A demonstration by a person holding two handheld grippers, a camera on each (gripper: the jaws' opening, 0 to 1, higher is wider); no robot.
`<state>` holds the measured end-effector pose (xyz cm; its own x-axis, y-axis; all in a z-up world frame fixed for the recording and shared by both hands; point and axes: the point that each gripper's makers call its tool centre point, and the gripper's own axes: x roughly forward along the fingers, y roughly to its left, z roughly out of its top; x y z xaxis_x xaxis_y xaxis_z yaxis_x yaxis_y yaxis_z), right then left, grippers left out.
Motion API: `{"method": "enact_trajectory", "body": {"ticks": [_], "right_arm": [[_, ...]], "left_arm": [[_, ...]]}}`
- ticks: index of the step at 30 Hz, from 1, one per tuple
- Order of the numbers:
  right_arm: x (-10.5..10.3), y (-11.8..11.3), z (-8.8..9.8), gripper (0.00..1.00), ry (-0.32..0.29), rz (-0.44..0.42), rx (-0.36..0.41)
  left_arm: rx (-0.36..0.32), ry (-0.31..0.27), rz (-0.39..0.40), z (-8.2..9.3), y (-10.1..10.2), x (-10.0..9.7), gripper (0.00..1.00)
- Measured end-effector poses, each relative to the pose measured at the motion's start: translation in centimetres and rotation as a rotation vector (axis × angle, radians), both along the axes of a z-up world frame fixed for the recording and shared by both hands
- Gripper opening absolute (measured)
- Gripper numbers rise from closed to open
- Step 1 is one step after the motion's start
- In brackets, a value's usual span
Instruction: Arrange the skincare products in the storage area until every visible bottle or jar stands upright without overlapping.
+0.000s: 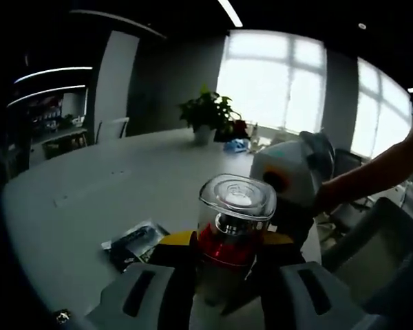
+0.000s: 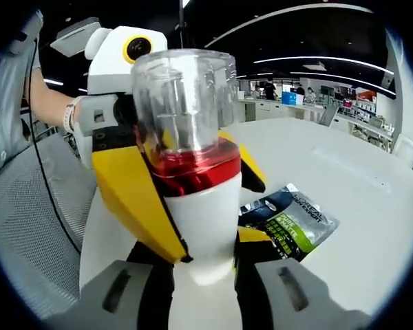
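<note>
A white bottle with a red collar and clear plastic cap (image 2: 193, 179) stands upright over the white table (image 2: 358, 227), pinched by both the left gripper (image 1: 224, 275) and right gripper (image 2: 203, 278). Nothing shows inside the clear cap. A dark sachet with green print (image 2: 289, 220) lies flat beside it.

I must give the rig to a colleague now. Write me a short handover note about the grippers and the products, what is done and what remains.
Left gripper: shut on the bottle with the clear cap, red band and white body.
Right gripper: shut on the same bottle, low on its white body.
Bottle is upright, held above the white table.
A dark sachet lies flat on the table beside it.
Done: bottle picked up.
Left: stand it down, release.
</note>
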<state>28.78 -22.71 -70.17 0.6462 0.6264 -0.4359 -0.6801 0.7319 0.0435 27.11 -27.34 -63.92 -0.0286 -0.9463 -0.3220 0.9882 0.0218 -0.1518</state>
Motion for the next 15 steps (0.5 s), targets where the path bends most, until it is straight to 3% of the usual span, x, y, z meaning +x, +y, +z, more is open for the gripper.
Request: {"method": "enact_trajectory", "body": {"ticks": [4, 11, 15], "right_arm": [[-0.25, 0.10, 0.02, 0.33, 0.003, 0.002, 0.004], [-0.49, 0.20, 0.04, 0.33, -0.015, 0.017, -0.014], [-0.40, -0.14, -0.49, 0.38, -0.013, -0.004, -0.075]], "left_arm": [[-0.017, 0.023, -0.001, 0.09, 0.08, -0.23, 0.31], [-0.038, 0.011, -0.003, 0.19, 0.14, -0.43, 0.32], [-0.042, 0.040, -0.023, -0.16, 0.01, 0.00, 0.33]]}}
